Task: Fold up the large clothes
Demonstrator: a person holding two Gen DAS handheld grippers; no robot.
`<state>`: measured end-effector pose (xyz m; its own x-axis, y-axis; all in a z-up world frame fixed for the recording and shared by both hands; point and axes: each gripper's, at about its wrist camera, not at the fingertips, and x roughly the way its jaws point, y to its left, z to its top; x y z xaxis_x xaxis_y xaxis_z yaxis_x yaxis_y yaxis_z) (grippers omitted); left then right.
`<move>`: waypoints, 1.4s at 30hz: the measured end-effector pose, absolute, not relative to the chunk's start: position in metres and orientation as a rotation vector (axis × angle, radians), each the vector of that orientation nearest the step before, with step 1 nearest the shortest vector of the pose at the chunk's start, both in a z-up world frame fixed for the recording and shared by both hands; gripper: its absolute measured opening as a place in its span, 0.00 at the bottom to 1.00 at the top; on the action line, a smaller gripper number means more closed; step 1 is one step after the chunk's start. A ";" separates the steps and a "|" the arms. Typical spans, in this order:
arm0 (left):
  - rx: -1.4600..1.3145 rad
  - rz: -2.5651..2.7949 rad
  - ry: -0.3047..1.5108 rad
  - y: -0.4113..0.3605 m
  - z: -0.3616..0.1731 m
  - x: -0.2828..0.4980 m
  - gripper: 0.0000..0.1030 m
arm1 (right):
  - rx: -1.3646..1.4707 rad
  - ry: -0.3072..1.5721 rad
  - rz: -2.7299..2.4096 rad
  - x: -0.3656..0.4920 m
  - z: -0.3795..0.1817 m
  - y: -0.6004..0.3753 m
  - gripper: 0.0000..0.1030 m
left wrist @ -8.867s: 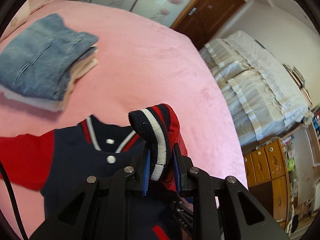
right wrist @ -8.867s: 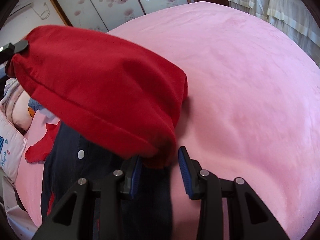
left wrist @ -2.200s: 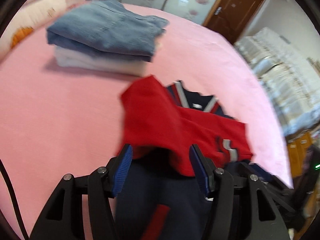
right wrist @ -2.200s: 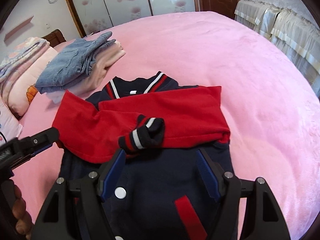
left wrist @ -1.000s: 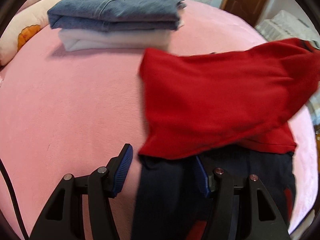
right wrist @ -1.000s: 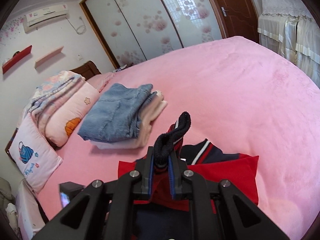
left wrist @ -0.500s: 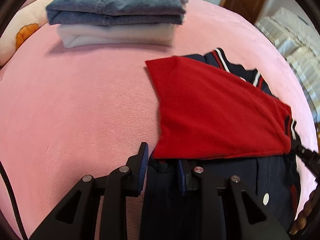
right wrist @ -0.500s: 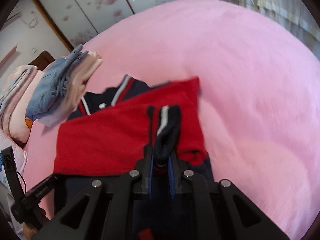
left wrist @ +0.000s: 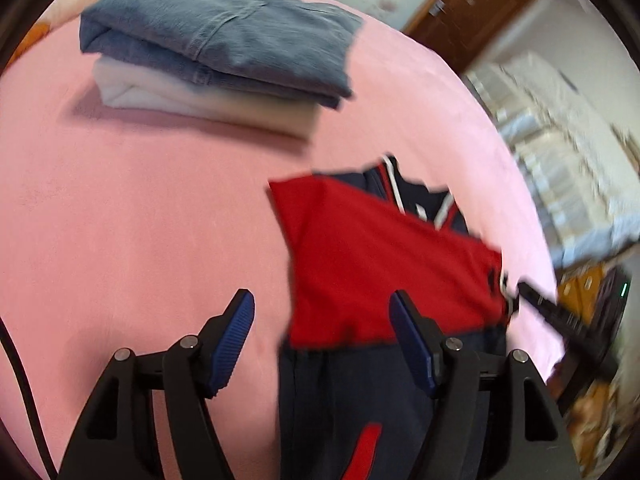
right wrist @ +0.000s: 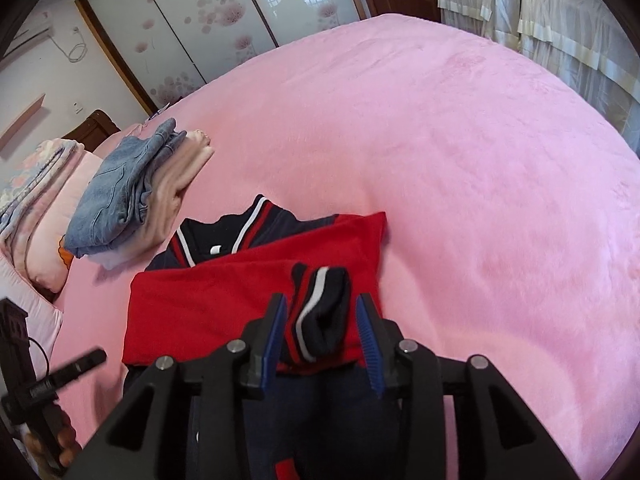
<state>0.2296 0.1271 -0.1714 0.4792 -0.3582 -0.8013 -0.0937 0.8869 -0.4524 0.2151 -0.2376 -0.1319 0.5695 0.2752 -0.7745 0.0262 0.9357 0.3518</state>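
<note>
A navy jacket with red sleeves (left wrist: 384, 264) lies on the pink bed (left wrist: 132, 240), both sleeves folded across its chest. My left gripper (left wrist: 322, 340) is open and empty, its jaws straddling the jacket's left edge below the red sleeve. In the right wrist view the jacket (right wrist: 224, 304) lies just ahead. My right gripper (right wrist: 322, 332) is open, and the striped navy cuff (right wrist: 320, 312) rests loose between its jaws, on top of the red sleeve.
A stack of folded jeans and pale clothes (left wrist: 216, 44) sits on the bed beyond the jacket, also seen in the right wrist view (right wrist: 132, 196). Pillows (right wrist: 36, 208) lie at the far left. A lace-covered bed (right wrist: 540, 20) stands to the right.
Both grippers have opened. The left one let go of the jacket's edge and the right one released the striped cuff, which now lies on the folded red sleeve.
</note>
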 end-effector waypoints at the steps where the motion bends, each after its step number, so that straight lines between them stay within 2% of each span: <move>1: -0.497 -0.164 1.071 0.129 -0.175 0.237 0.66 | 0.336 0.965 0.151 0.221 -0.136 -0.236 0.35; 7: -0.609 -0.155 1.126 0.137 -0.212 0.281 0.66 | 0.330 1.001 0.177 0.248 -0.156 -0.229 0.35; 14: -0.763 -0.211 1.077 0.148 -0.220 0.297 0.66 | 0.332 1.005 0.221 0.254 -0.163 -0.229 0.37; 16: -0.798 -0.226 1.062 0.151 -0.221 0.298 0.53 | 0.350 1.002 0.234 0.254 -0.163 -0.232 0.37; 17: -0.807 -0.235 1.059 0.151 -0.222 0.299 0.35 | 0.355 1.000 0.241 0.254 -0.163 -0.233 0.37; 18: -0.801 -0.240 1.070 0.150 -0.224 0.301 0.23 | 0.354 0.997 0.247 0.254 -0.163 -0.233 0.37; 21: -0.766 -0.246 1.081 0.141 -0.227 0.305 0.11 | 0.335 0.992 0.252 0.254 -0.163 -0.231 0.36; 22: -0.748 -0.242 1.080 0.141 -0.225 0.305 0.10 | 0.316 0.991 0.252 0.254 -0.164 -0.229 0.33; 23: -0.712 -0.232 1.082 0.138 -0.222 0.307 0.09 | 0.297 0.990 0.250 0.254 -0.164 -0.227 0.28; 24: -0.686 -0.231 1.080 0.139 -0.218 0.308 0.08 | 0.277 0.995 0.246 0.254 -0.164 -0.226 0.12; 31: -0.519 -0.221 1.106 0.145 -0.208 0.313 0.08 | 0.163 0.934 0.191 0.243 -0.155 -0.223 0.10; 35: -0.580 -0.204 1.147 0.155 -0.221 0.311 0.15 | 0.098 0.976 0.140 0.244 -0.169 -0.218 0.11; 37: -0.593 -0.178 1.143 0.160 -0.214 0.307 0.20 | 0.116 0.980 0.137 0.242 -0.164 -0.221 0.16; 39: -0.554 -0.124 1.114 0.163 -0.197 0.297 0.25 | 0.129 0.968 0.125 0.237 -0.154 -0.226 0.18; 42: -0.562 -0.128 1.031 0.161 -0.172 0.278 0.26 | 0.144 0.926 0.113 0.227 -0.138 -0.231 0.18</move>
<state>0.2784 0.1606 -0.1719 0.5202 -0.3577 -0.7755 -0.1573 0.8524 -0.4986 0.2268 -0.2305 -0.1378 0.5963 0.1592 -0.7868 -0.0351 0.9844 0.1726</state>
